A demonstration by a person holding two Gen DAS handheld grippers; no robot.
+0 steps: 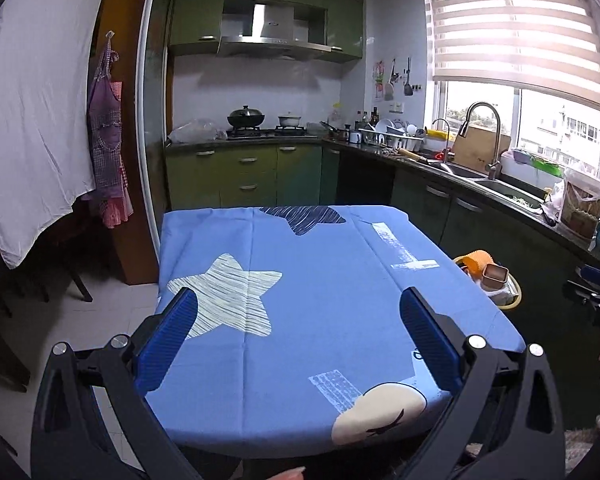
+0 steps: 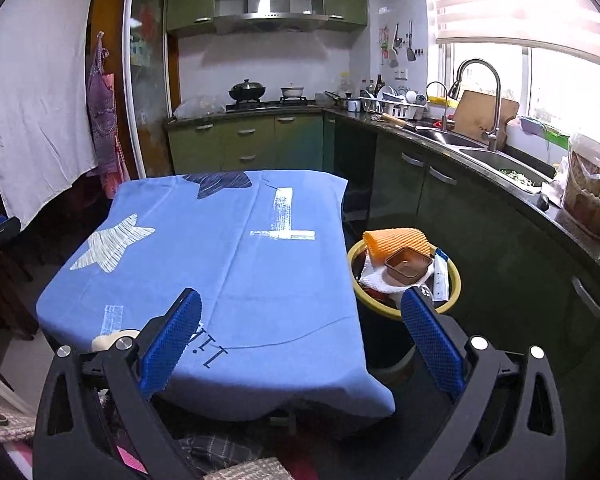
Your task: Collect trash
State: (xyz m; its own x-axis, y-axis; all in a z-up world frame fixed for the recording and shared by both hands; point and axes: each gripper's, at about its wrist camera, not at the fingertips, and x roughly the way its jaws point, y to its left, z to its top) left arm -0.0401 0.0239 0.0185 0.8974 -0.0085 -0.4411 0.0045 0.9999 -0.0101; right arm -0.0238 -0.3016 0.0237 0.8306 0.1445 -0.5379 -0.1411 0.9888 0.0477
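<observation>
Two grippers, both empty. Left gripper (image 1: 298, 316) has its jaws spread wide, nothing between the blue pads, hanging over the near half of the bench. Right gripper (image 2: 300, 318) is the same: jaws wide apart, nothing gripped, pointed at the bench's right front corner.

Bench (image 2: 204, 248) is covered by a blue cloth printed with a pale star (image 1: 228, 296), a dark star (image 1: 304, 218) at the far edge and white block marks. No loose trash visible on the cloth.

Trash sits in the yellow-rimmed bin (image 2: 454, 276) on the floor, just beside the bench's right edge. On top of the pile: an orange ribbed foam piece (image 2: 396, 240), a brown square tray (image 2: 408, 266), white netting (image 2: 374, 276) and a white-and-blue wrapper (image 2: 440, 276). The heap stands above the rim. In the right wrist view the right pad overlaps the bin's near rim.

Beyond the bench: green cabinets (image 1: 240, 172), a hob with a wok (image 1: 246, 118), a range hood (image 1: 272, 40). Sink and tap (image 1: 484, 128) on the right under the window.
</observation>
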